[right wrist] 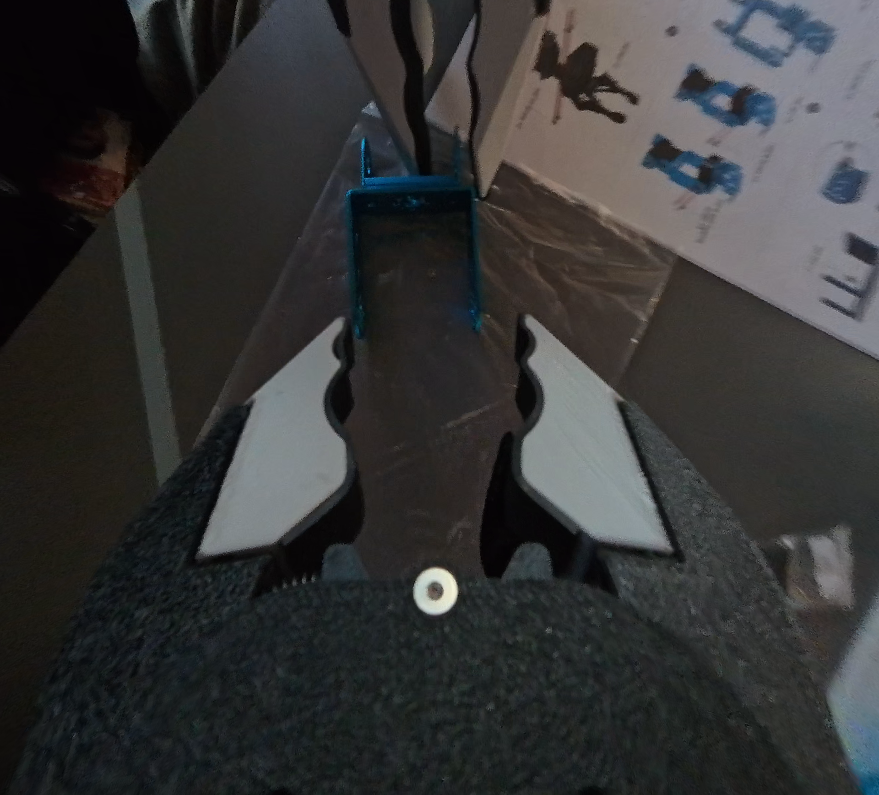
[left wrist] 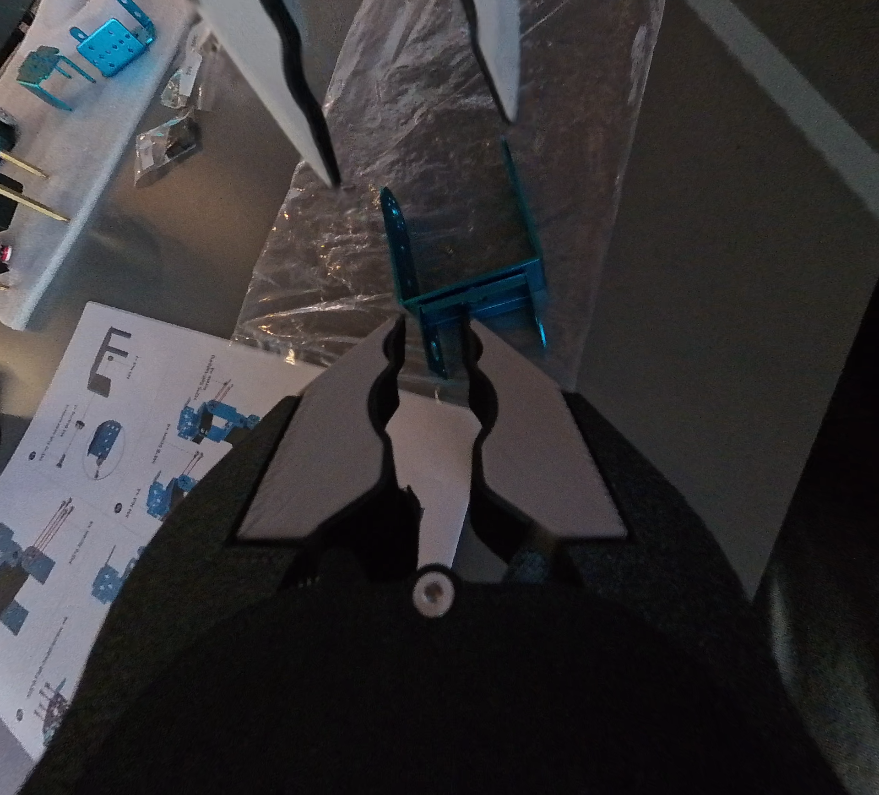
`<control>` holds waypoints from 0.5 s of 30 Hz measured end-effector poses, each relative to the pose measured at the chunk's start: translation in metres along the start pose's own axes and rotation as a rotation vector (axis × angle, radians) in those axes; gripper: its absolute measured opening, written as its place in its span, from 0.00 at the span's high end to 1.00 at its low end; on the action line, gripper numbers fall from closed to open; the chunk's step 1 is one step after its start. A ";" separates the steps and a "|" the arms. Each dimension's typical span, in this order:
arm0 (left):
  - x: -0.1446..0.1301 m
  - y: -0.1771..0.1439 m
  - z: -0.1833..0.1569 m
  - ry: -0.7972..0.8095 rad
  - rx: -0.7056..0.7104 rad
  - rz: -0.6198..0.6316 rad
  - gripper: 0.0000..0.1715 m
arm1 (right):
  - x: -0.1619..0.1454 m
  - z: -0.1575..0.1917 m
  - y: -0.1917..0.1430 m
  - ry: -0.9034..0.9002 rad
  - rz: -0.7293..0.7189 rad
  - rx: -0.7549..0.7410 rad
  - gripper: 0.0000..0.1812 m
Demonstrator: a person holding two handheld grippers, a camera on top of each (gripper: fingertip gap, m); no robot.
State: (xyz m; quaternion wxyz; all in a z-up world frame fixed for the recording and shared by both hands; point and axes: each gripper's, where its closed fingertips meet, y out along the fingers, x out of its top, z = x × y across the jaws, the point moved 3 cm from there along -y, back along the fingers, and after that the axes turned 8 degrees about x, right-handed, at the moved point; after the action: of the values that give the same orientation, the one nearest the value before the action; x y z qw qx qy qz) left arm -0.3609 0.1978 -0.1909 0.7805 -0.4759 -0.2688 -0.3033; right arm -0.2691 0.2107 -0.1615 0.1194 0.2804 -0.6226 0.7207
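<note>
A blue metal U-shaped bracket (left wrist: 468,291) with rows of holes stands on a clear plastic bag (left wrist: 418,96) on the grey table. My left gripper (left wrist: 435,325) is shut on a flange at the bracket's closed end. My right gripper (right wrist: 433,325) is open, and the bracket's two arm ends (right wrist: 414,249) sit just past and between its fingertips without touching them. The left gripper also shows at the top of the right wrist view (right wrist: 449,177), pinching the bracket's far end. The open right gripper shows at the top of the left wrist view (left wrist: 421,149).
A printed assembly sheet (left wrist: 119,439) lies at the left and also shows in the right wrist view (right wrist: 713,106). A white foam tray (left wrist: 62,210) holds more blue brackets (left wrist: 114,44). Small parts bags (left wrist: 166,149) lie beside it. A person's sleeve (right wrist: 200,11) is beyond the table edge. Spacing between my two grippers at the tips: around 7 cm.
</note>
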 end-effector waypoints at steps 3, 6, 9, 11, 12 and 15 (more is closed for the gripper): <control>0.000 0.000 0.001 -0.010 0.001 -0.004 0.86 | 0.010 0.001 -0.024 0.003 -0.073 -0.017 0.86; 0.000 -0.001 0.003 -0.016 0.003 -0.004 0.85 | 0.008 0.002 -0.006 0.011 0.025 0.005 0.88; -0.001 0.000 0.002 -0.013 0.004 0.003 0.85 | 0.006 0.000 0.013 -0.026 0.180 -0.001 0.92; -0.002 0.000 0.002 -0.013 0.003 0.008 0.84 | 0.008 0.000 0.018 -0.030 0.262 0.021 0.92; -0.002 0.000 0.002 -0.015 0.002 0.007 0.84 | 0.010 0.002 0.021 -0.028 0.285 0.050 0.91; -0.004 -0.004 0.003 -0.038 -0.009 0.011 0.82 | 0.015 -0.002 0.027 -0.033 0.331 0.060 0.91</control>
State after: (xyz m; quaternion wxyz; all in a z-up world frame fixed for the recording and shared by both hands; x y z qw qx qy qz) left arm -0.3668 0.2005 -0.1904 0.7748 -0.4867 -0.2796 -0.2911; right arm -0.2954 0.2045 -0.1755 -0.0195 0.1894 -0.6405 0.7440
